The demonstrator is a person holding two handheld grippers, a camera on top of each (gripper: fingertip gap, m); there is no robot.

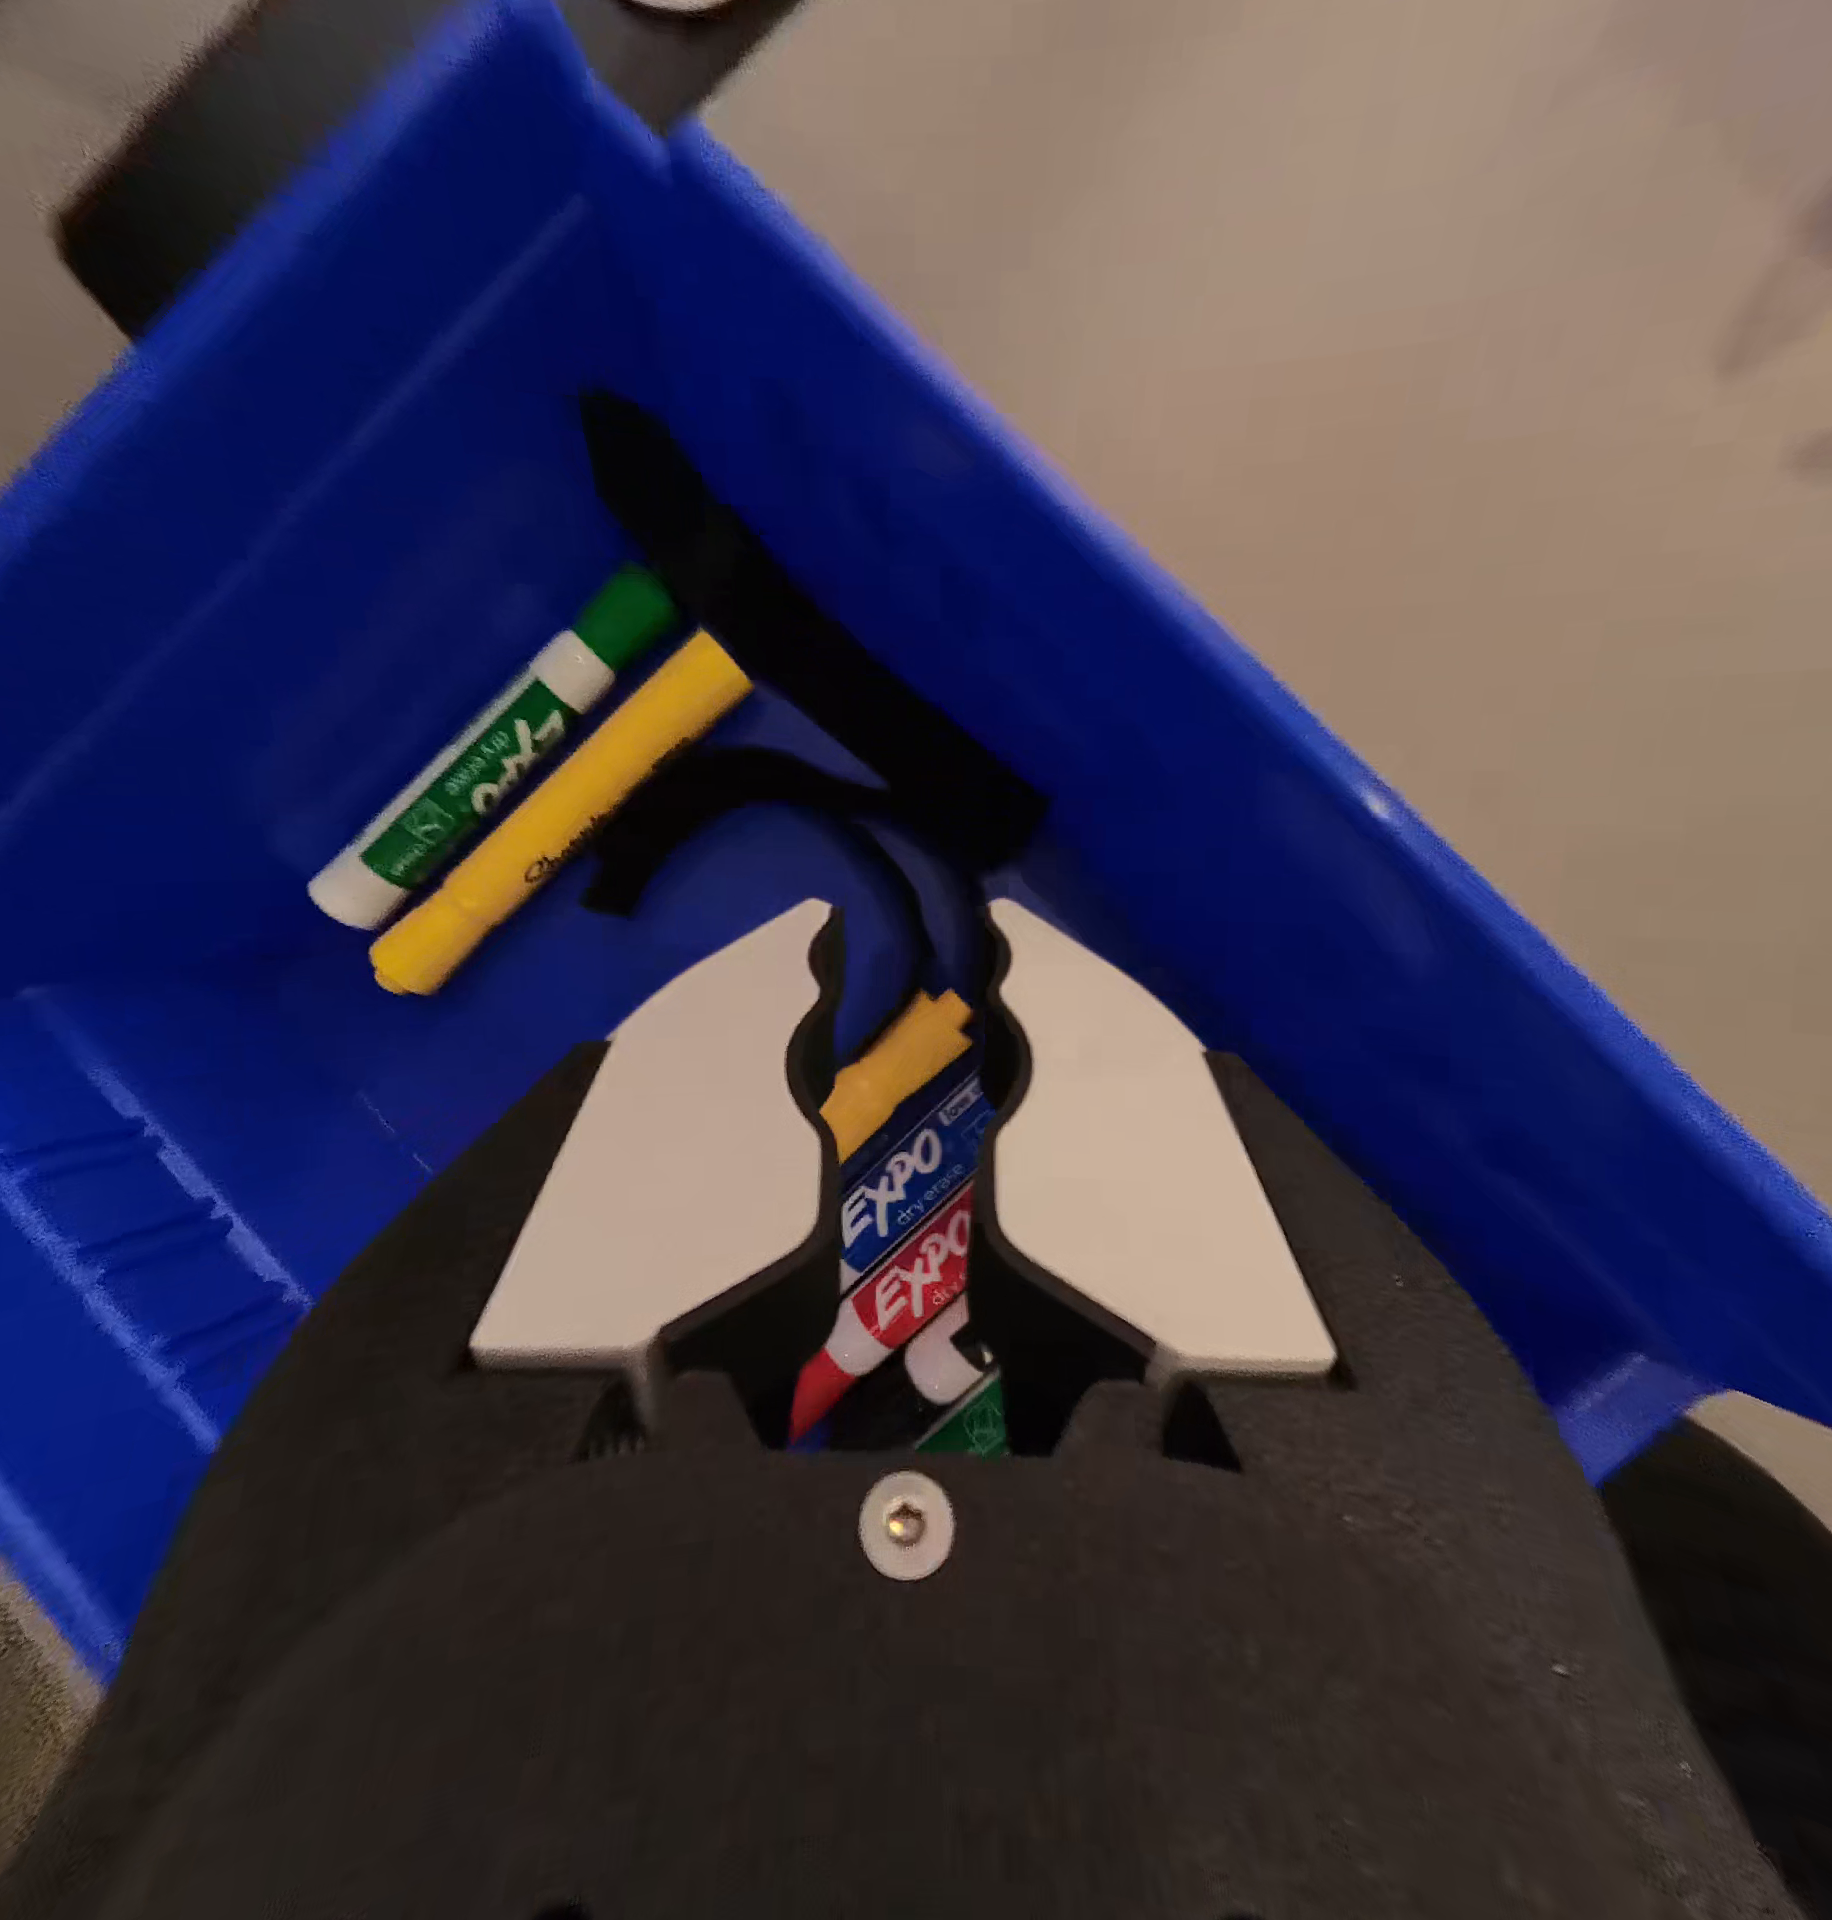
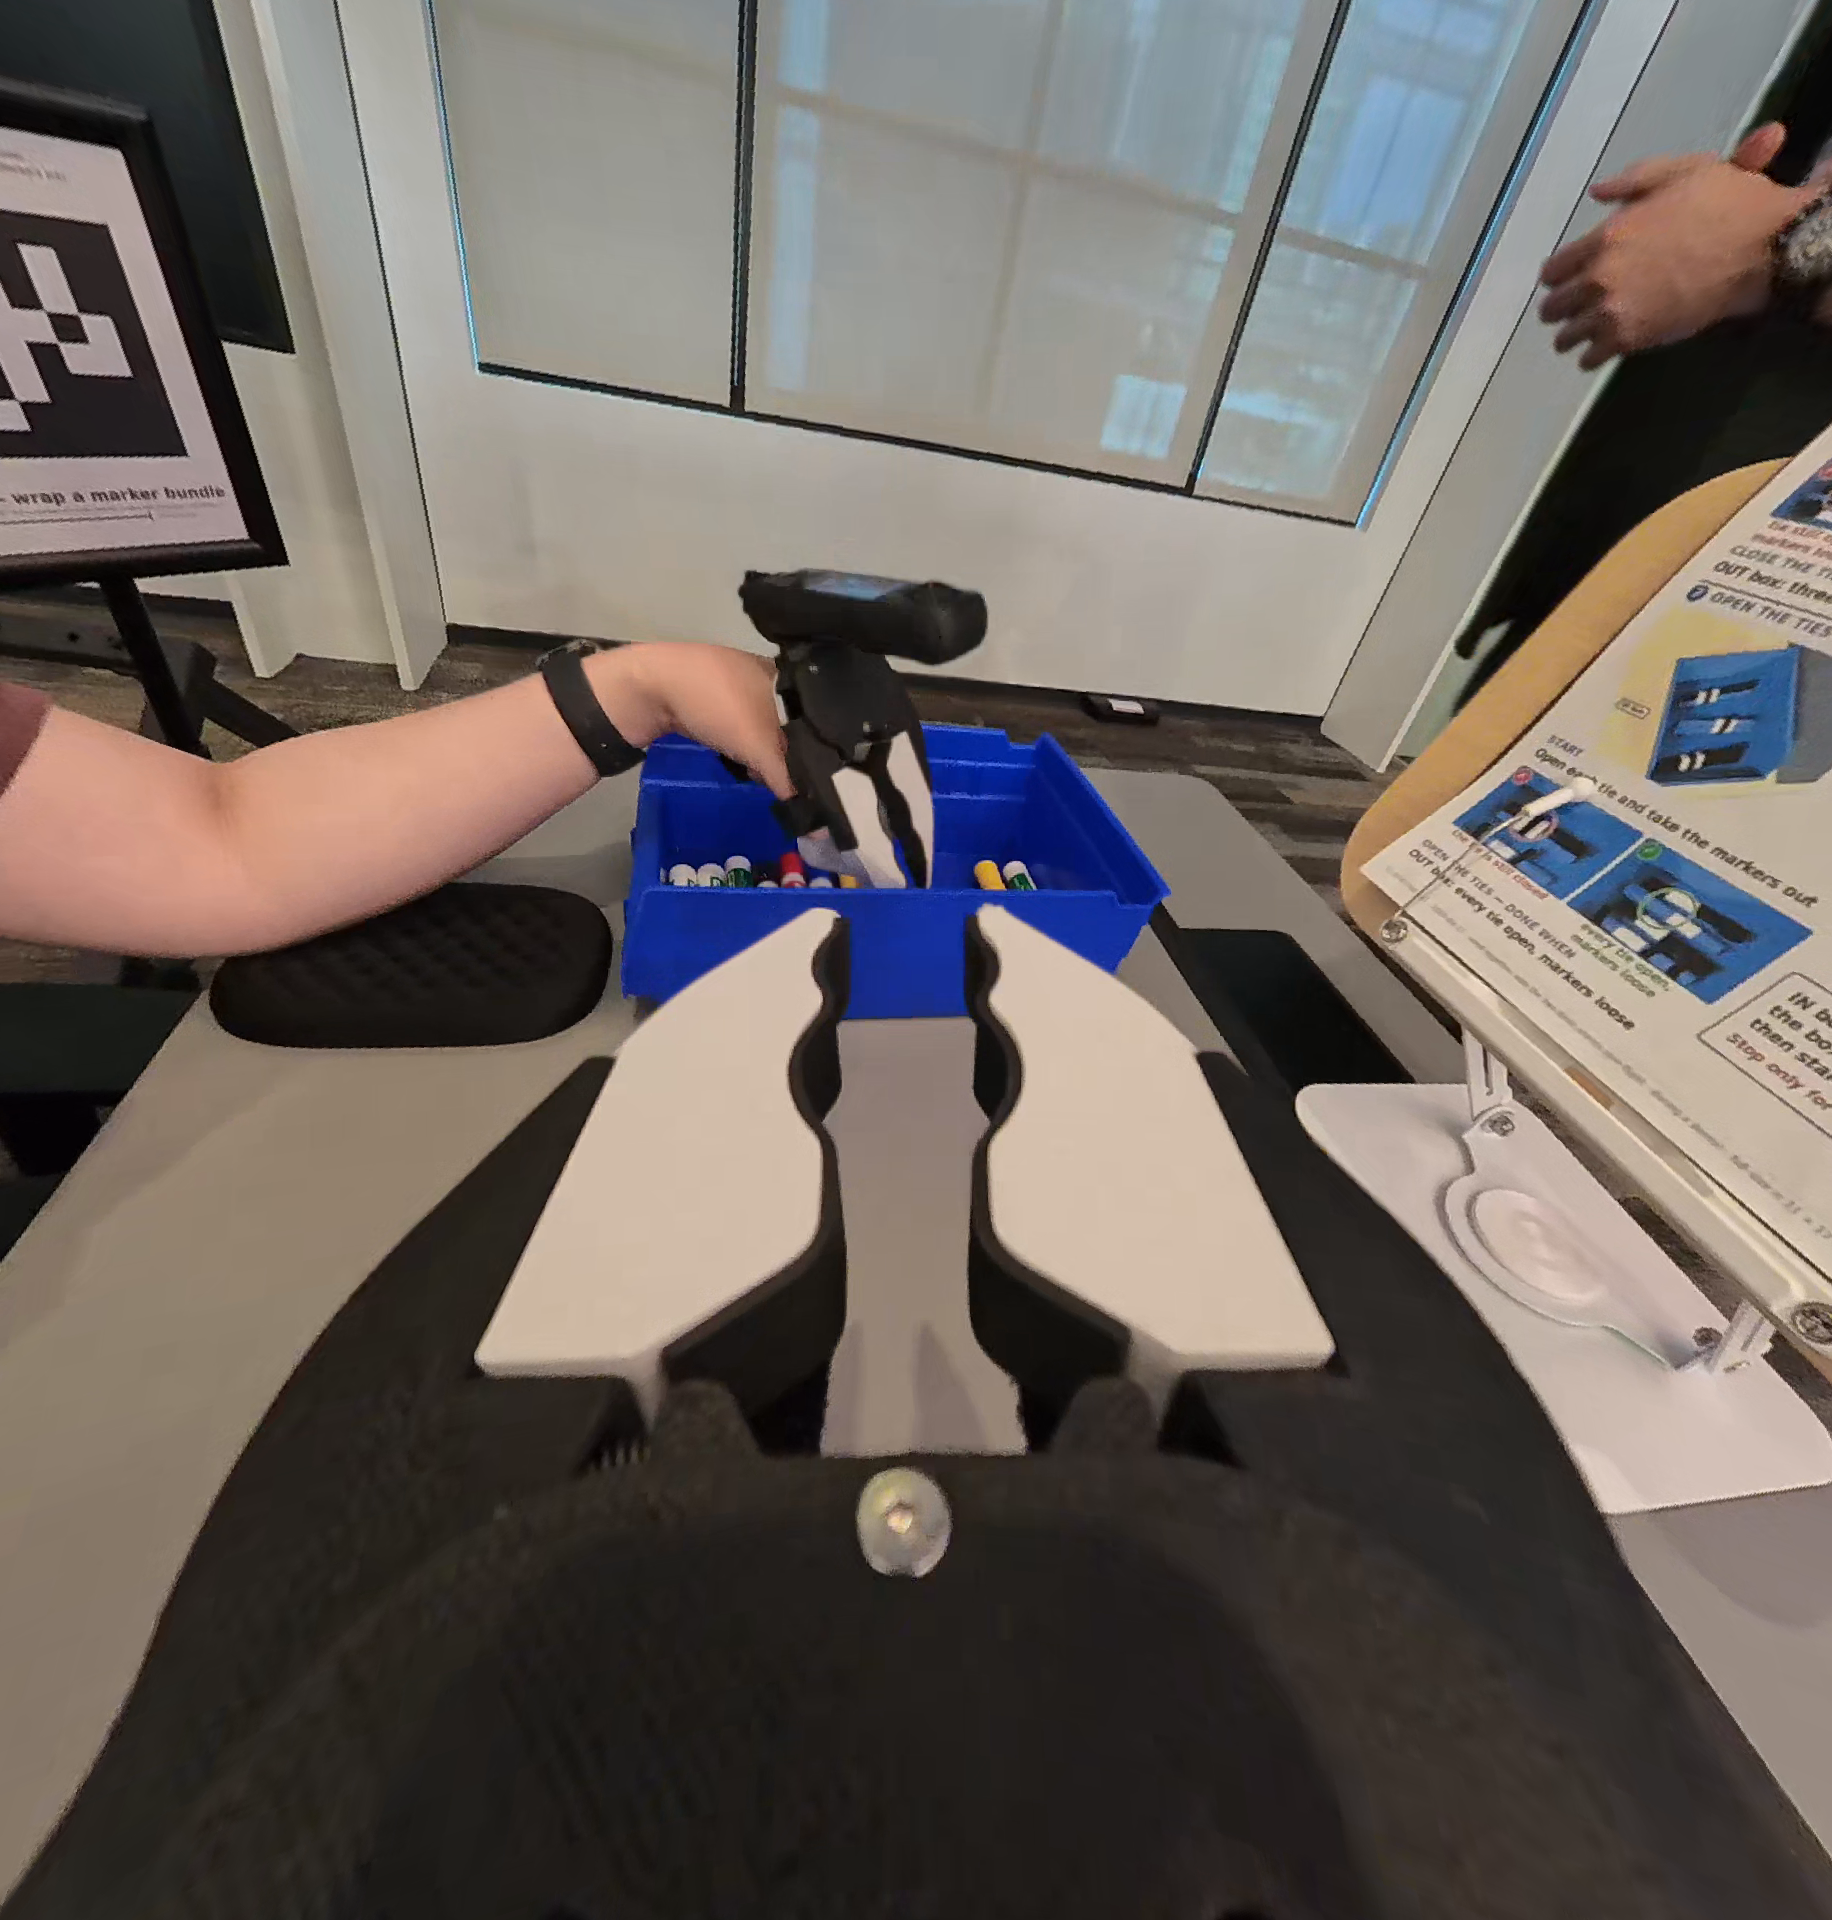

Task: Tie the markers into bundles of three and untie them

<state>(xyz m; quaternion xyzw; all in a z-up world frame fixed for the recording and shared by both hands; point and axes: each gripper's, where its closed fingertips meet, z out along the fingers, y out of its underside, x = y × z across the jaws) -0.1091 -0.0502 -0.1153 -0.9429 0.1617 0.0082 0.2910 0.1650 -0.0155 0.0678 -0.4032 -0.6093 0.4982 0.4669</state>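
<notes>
A blue bin (image 1: 1099, 623) holds loose markers and black ties. In the left wrist view a green marker (image 1: 476, 769) and a yellow marker (image 1: 559, 821) lie side by side by a wide black tie (image 1: 818, 665). My left gripper (image 1: 912, 914) is inside the bin with its jaws a little apart. A thin black strap (image 1: 907, 925) curves between its tips, and yellow, blue (image 1: 907, 1174) and red (image 1: 912, 1278) markers lie under it. My right gripper (image 2: 907, 920) is open and empty above the table, just before the bin (image 2: 704, 945). It sees the left gripper (image 2: 896, 878) tipped down into the bin.
A black wrist pad (image 2: 413, 961) lies left of the bin. An instruction sheet (image 2: 1670, 883) on a white stand (image 2: 1556, 1299) fills the right side. A framed sign (image 2: 70, 343) stands at back left. Another person's hand (image 2: 1670, 260) is at upper right. The grippers' ends are close to 35 cm from one another.
</notes>
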